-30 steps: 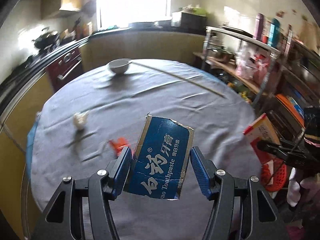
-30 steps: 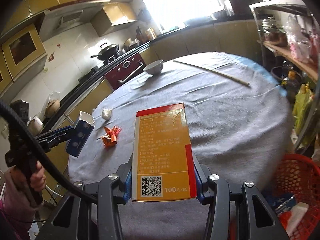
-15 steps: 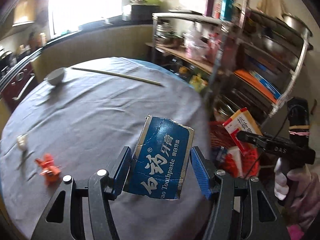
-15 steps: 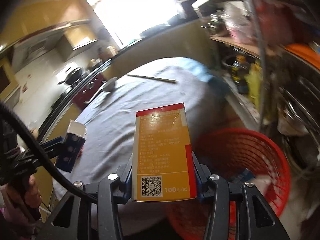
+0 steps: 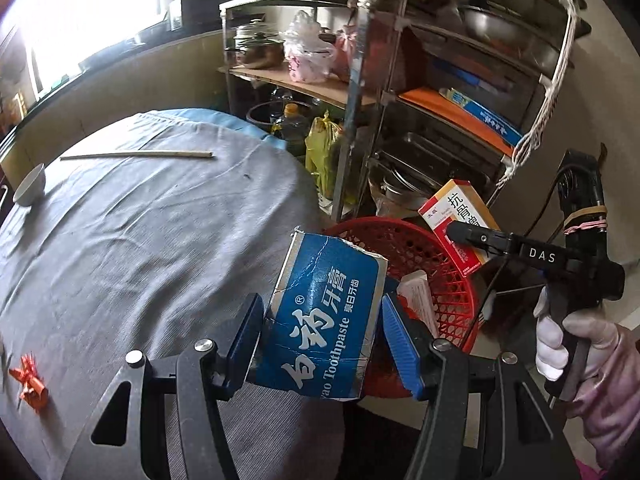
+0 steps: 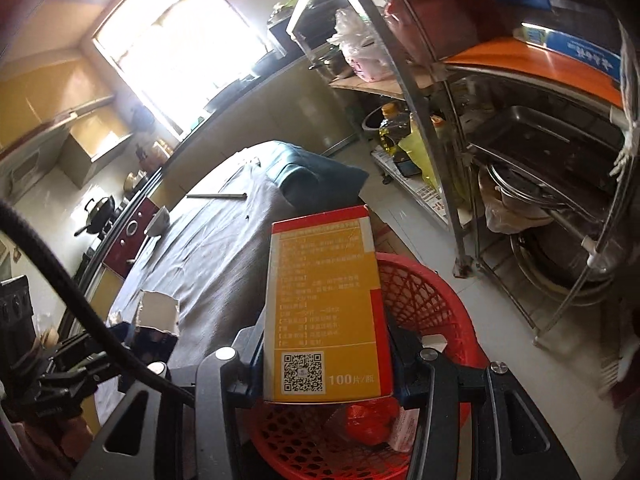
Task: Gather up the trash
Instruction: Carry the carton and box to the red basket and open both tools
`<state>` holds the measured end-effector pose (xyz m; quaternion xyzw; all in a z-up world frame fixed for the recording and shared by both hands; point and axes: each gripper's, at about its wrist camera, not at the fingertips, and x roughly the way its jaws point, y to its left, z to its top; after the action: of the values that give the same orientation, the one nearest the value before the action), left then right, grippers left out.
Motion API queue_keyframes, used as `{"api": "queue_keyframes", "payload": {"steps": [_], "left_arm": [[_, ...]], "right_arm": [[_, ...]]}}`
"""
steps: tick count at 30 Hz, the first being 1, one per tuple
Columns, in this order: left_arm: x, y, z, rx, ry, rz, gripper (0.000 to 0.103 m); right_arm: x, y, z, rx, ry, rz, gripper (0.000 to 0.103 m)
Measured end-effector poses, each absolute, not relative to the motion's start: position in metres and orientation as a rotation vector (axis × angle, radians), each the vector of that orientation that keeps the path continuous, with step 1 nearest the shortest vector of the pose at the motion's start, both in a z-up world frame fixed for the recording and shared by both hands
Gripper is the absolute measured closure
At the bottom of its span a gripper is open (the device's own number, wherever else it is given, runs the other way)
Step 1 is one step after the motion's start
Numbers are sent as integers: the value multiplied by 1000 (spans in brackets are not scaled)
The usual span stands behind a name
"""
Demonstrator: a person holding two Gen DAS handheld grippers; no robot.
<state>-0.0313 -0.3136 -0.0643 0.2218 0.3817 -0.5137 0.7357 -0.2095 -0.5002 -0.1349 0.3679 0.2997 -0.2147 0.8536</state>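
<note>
Both boxes [image 5: 326, 320] [image 6: 326, 312] now over basket [image 6: 432, 292]

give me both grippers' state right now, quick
Left gripper: shut on the blue toothpaste box.
Right gripper: shut on the orange medicine box, above the red basket.

I hold a torn blue cardboard toothpaste box [image 5: 326, 320] and an orange-and-red cardboard medicine box [image 6: 326, 312] over the red plastic mesh basket [image 6: 432, 292].

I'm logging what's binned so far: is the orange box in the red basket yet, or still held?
Still held. The right gripper is shut on the orange box, which sits above the red basket, not inside it.
</note>
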Motion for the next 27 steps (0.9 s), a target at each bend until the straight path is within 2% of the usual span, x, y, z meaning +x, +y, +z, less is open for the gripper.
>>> {"api": "queue_keyframes", "payload": {"steps": [27], "left_arm": [[-44,-349,-84,606,833,-1082,40]], "right_arm": [[-207,-506,-166,887,681,-437,51]]}}
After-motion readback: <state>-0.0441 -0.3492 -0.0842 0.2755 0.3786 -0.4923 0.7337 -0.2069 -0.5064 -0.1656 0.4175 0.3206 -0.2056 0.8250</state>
